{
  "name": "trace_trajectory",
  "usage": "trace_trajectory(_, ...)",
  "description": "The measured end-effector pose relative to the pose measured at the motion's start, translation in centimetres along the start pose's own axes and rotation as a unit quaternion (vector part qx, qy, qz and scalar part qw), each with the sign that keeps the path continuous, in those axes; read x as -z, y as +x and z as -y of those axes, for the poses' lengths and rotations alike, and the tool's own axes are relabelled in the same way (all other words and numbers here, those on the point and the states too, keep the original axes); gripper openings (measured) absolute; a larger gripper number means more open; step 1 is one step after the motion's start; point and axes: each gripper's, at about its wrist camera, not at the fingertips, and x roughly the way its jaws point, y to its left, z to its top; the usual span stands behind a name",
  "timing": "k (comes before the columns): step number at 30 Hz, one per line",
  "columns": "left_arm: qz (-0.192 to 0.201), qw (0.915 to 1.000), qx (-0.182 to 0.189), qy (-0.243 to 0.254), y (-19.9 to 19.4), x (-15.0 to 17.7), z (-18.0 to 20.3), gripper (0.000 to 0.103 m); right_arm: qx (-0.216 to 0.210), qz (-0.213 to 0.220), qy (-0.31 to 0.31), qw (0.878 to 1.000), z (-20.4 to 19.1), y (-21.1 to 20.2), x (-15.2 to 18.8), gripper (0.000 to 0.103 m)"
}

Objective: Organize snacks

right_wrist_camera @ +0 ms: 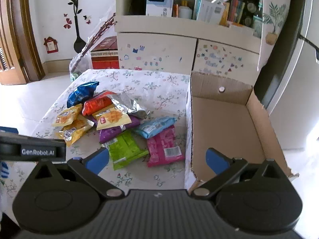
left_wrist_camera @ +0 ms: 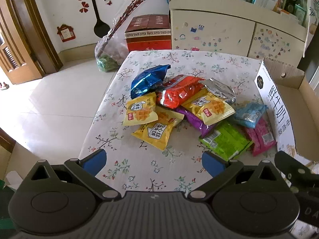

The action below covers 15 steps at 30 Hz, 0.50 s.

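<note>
A loose heap of snack packets lies on the tabltop covered by a white floral cloth (left_wrist_camera: 139, 171), near its middle; at the far side of the heap a crumpled blue foil bag (left_wrist_camera: 148, 80) touches a glossy red-orange packet (left_wrist_camera: 180, 93), and a silver foil packet (left_wrist_camera: 219, 89) rests partly on that red one; three yellow biscuit packets overlap at the near side, one at the left (left_wrist_camera: 140, 110), one lower and flatter (left_wrist_camera: 158, 130), one to the right (left_wrist_camera: 209, 108) lying over a purple packet (left_wrist_camera: 196, 122); nearer the box, a light-blue packet (left_wrist_camera: 249, 114) sits on the far end of a pink packet (left_wrist_camera: 261, 136), and a lime-green packet (left_wrist_camera: 226, 141) lies just beside the pink one, closest to the cameras.

An open brown cardboard box with a white printed outer wall (right_wrist_camera: 229, 123) stands at the right of the heap on the same surface; its floor is bare cardboard.

The left hand-held gripper (left_wrist_camera: 152, 161) hangs over the near cloth, its blue-padded fingers (left_wrist_camera: 95, 161) spread wide with nothing between them; the right hand-held gripper (right_wrist_camera: 157, 159) is likewise spread and holds nothing, one pad over the cloth by the green packet, the other over the box's near corner.
</note>
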Motion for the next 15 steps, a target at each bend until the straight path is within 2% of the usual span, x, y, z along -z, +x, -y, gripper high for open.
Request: trace_trajectory(15, -0.006, 0.9998, -0.017, -0.003, -0.2, 1.3, -0.4, 0.103, -0.001, -0.012, 0.012, 1.000, -0.5, 0.6, -0.2, 0.102)
